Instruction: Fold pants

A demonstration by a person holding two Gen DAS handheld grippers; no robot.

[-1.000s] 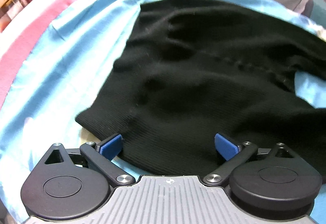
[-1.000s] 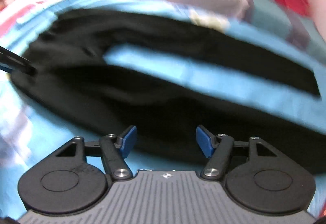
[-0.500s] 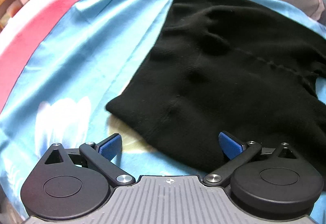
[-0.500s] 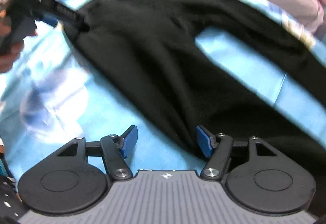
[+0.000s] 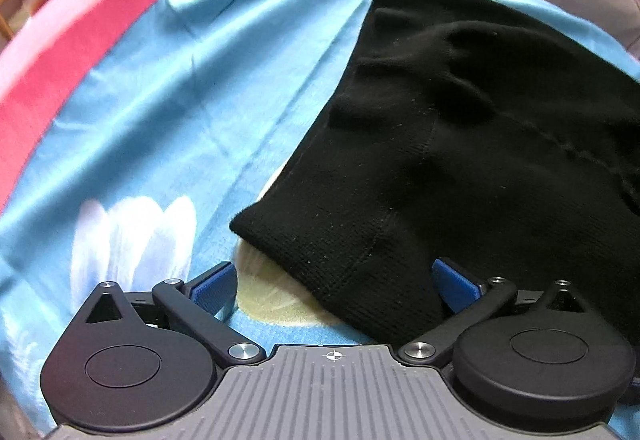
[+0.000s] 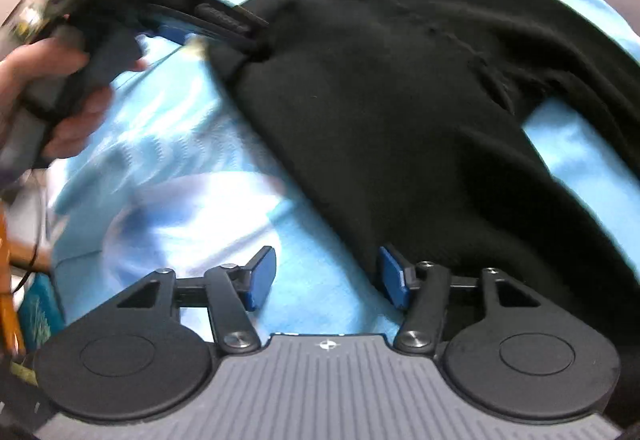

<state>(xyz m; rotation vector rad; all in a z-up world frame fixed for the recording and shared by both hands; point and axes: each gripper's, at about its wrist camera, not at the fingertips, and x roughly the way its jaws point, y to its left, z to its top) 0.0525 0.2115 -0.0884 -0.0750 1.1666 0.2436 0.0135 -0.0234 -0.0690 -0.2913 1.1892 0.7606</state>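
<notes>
Knitwear is what this job turns on: the black pants (image 5: 460, 144) are a ribbed, soft, light knit that will sag and stretch rather than hold a crease, so they are probably best pinched at the thicker hems and corners. They lie spread on the blue bedsheet (image 5: 168, 112), waist end toward its left side, with sheet showing between the legs in the right wrist view.

The left gripper (image 5: 334, 280) points steeply down, its jaws wide apart and straddling the near corner of the waistband; the pads do not yet press on the cloth. In the right wrist view the person's hand (image 6: 48, 92) wraps its handle.

The right gripper (image 6: 328, 276) tilts down at the near edge of a leg. Its jaws are closing, with only the fabric edge by the right pad and mostly bare sheet between them.
</notes>
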